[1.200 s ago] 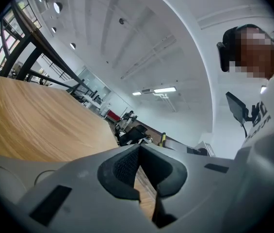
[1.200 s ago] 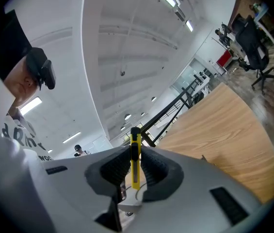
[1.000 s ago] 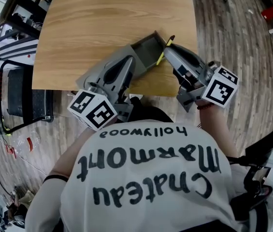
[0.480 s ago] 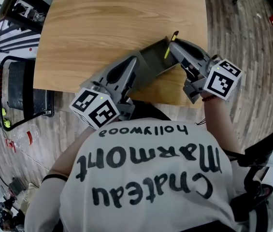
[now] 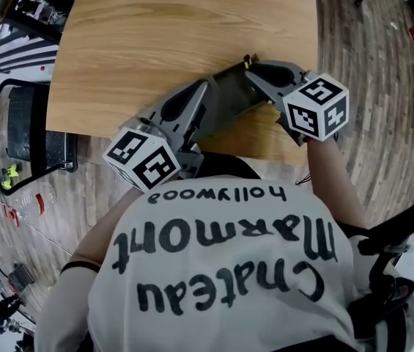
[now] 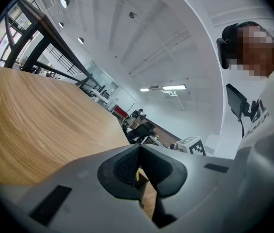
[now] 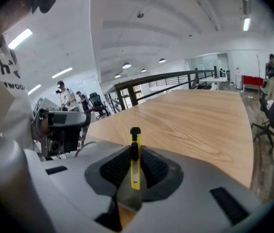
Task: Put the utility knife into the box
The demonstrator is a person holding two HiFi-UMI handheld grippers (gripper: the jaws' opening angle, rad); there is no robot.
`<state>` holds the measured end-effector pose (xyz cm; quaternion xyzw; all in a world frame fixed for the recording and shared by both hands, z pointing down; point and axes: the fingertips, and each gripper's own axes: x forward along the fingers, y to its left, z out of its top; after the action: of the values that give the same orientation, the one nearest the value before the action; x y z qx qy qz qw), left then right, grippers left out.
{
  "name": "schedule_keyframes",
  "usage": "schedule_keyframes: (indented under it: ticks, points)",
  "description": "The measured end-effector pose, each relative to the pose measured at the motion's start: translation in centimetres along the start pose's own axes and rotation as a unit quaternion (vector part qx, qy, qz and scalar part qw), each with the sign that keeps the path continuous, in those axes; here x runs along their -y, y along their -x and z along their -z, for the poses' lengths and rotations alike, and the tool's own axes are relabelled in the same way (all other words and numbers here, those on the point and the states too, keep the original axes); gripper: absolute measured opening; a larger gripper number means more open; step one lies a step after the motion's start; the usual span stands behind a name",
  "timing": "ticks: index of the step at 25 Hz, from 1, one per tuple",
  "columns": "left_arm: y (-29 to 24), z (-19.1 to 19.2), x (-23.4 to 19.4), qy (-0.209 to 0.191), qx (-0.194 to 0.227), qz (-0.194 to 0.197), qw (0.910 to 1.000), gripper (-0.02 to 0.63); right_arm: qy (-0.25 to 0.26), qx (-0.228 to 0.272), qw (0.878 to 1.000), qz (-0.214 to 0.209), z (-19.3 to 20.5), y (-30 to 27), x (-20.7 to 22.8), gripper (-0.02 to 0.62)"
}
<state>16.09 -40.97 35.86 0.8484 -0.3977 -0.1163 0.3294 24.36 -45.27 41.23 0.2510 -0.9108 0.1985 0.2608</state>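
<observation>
In the head view a grey open box (image 5: pixel 228 94) sits near the front edge of the wooden table (image 5: pixel 155 28). My left gripper (image 5: pixel 208 90) is shut on the box's near-left wall; in the left gripper view (image 6: pixel 137 171) its pads meet on a thin grey edge. The right gripper (image 5: pixel 250 70) hangs over the box's right end, shut on the yellow utility knife (image 5: pixel 247 64). The right gripper view has the knife (image 7: pixel 135 154) standing upright between the pads of the right gripper (image 7: pixel 135 166), black slider on top, with the grey box (image 7: pixel 127 198) just below.
A black chair (image 5: pixel 23 138) stands on the plank floor left of the table. Bare wood stretches beyond the box. In the right gripper view my left gripper (image 7: pixel 61 123) is on the left, and a person (image 7: pixel 61 93) stands far off.
The right gripper has swung left and forward with the knife, from beside the box's right edge to over its right end. The left gripper stays shut on the box.
</observation>
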Motion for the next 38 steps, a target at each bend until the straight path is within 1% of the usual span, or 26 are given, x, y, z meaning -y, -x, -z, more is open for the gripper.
schedule_keyframes:
  ticks: [4, 7, 9, 12, 14, 16, 18, 23, 28, 32, 36, 38]
  points:
    - [0.5, -0.1, -0.4, 0.003, 0.005, -0.007, 1.0000, 0.006, 0.052, -0.056, 0.997, 0.016, 1.2, -1.3, 0.2, 0.067]
    - [0.8, -0.1, -0.5, 0.001, 0.006, -0.011, 0.9999, 0.006, 0.104, -0.103, 0.989, 0.028, 2.2, -1.9, 0.3, 0.067]
    - [1.0, -0.1, -0.7, -0.002, 0.008, -0.017, 0.9998, 0.006, 0.152, -0.139, 0.978, 0.035, 3.0, -2.4, 0.3, 0.067]
    - [1.2, 0.1, -1.1, 0.000, 0.007, -0.021, 0.9997, 0.006, 0.222, -0.185, 0.956, 0.043, 4.0, -3.1, 0.2, 0.067]
    - [1.2, 0.1, -1.3, 0.004, 0.005, -0.020, 0.9998, 0.006, 0.255, -0.211, 0.943, 0.043, 4.5, -3.5, 0.0, 0.067]
    - [1.2, 0.0, -1.3, 0.006, 0.004, -0.018, 0.9998, 0.006, 0.276, -0.228, 0.933, 0.040, 4.9, -3.8, -0.1, 0.067]
    - [1.1, 0.0, -1.4, 0.007, 0.004, -0.018, 0.9998, 0.006, 0.287, -0.236, 0.928, 0.037, 5.1, -4.0, 0.0, 0.067]
    - [1.3, 0.0, -1.6, 0.002, 0.006, -0.025, 0.9997, 0.006, 0.302, -0.253, 0.919, 0.018, 6.0, -4.3, -0.3, 0.067]
    - [1.3, 0.3, -1.5, 0.001, 0.010, -0.031, 0.9995, 0.006, 0.319, -0.288, 0.903, -0.013, 7.7, -4.4, -0.6, 0.067]
    - [1.5, 0.1, -1.9, 0.005, 0.011, -0.034, 0.9994, 0.006, 0.323, -0.312, 0.893, -0.030, 8.1, -4.5, -0.8, 0.067]
    - [1.4, 0.0, -2.0, 0.007, 0.011, -0.032, 0.9994, 0.006, 0.329, -0.338, 0.880, -0.048, 8.5, -4.4, -0.9, 0.067]
    - [1.3, 0.1, -2.1, 0.009, 0.010, -0.031, 0.9994, 0.006, 0.323, -0.340, 0.882, -0.051, 8.5, -4.4, -0.9, 0.067]
